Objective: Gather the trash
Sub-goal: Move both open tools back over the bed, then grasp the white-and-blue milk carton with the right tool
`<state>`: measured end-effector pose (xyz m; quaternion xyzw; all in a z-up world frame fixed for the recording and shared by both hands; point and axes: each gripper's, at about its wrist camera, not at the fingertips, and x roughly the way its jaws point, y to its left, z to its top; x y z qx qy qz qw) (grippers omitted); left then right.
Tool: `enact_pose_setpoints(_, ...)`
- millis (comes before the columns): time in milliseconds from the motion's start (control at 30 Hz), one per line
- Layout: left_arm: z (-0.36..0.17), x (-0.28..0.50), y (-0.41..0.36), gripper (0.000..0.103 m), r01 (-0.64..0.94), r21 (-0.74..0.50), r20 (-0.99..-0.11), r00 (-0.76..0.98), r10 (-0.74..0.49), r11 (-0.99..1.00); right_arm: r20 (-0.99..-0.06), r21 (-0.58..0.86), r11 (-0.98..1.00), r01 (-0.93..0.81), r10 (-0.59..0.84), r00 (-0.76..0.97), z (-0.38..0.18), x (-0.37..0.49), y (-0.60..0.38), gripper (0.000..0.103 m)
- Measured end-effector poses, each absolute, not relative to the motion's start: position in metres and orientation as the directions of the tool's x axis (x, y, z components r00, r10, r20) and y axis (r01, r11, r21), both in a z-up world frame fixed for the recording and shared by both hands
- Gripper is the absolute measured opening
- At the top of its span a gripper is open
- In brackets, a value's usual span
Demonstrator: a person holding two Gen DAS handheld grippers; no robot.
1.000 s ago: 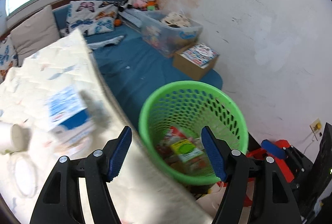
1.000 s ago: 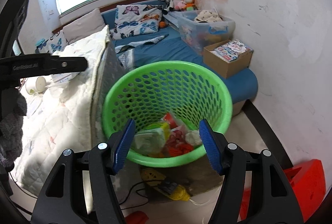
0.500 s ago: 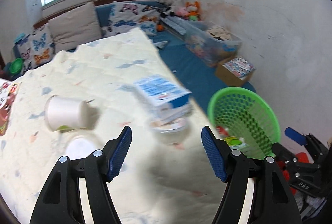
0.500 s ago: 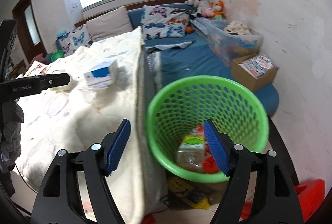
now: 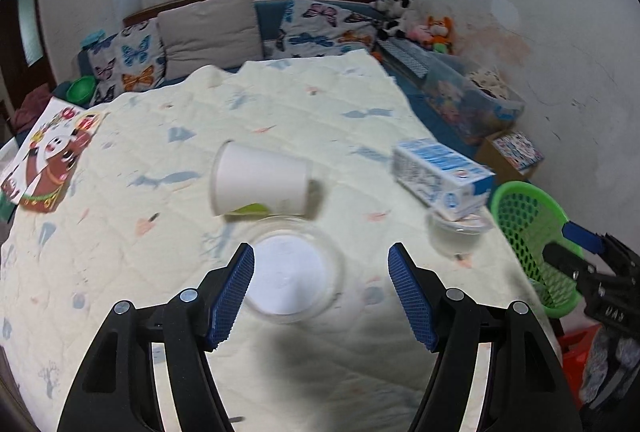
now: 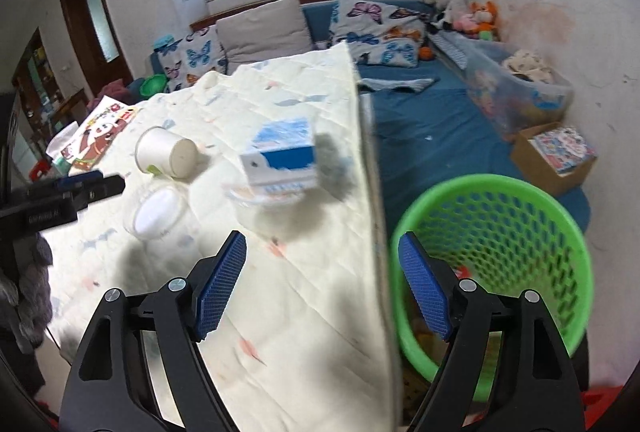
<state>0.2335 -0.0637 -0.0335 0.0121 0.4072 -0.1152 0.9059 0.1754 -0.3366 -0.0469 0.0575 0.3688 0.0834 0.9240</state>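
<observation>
My left gripper (image 5: 321,292) is open and empty, just above a clear plastic lid (image 5: 294,274) on the quilted table cover (image 5: 120,232). Behind the lid a white paper cup (image 5: 260,184) lies on its side. A blue-and-white carton (image 5: 442,176) rests on a clear plastic cup (image 5: 456,236) near the table's right edge. My right gripper (image 6: 322,286) is open and empty, over the table edge, between the carton (image 6: 282,154) and the green basket (image 6: 496,252). The basket holds some trash.
A picture book (image 5: 50,156) lies at the table's far left. Beyond the table is a blue sofa bed (image 6: 432,120) with pillows, a clear storage bin (image 6: 516,88) and a cardboard box (image 6: 554,156). The left gripper shows at the left of the right wrist view (image 6: 60,196).
Both grippers have swung left, from over the green basket to over the table. The left one now faces the lid and cup; the right one faces the carton.
</observation>
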Motion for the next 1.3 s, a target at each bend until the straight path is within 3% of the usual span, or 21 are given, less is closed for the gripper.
enact_pose_setpoints(633,-0.045,0.266,-0.013,0.072,0.121,-0.104,-0.742,0.651,-0.158,0.987,-0.74,0.121,0.979,-0.164,0.199,0.642,-0.057,0.277,-0.29,0.081)
enact_pose_setpoints(1100,-0.062,0.324,-0.008,0.073,0.19,-0.205,-0.75,0.599,-0.279,0.96,-0.788,0.093,0.982,-0.164,0.174,0.591,-0.076,0.305,-0.287,0.081)
enact_pose_setpoints(1300,-0.071,0.325,-0.027,0.086,0.234,-0.18,-0.753,0.592,-0.287,0.955,-0.798,0.093,0.982,-0.167,0.173,0.577,-0.085,0.311,-0.286,0.08)
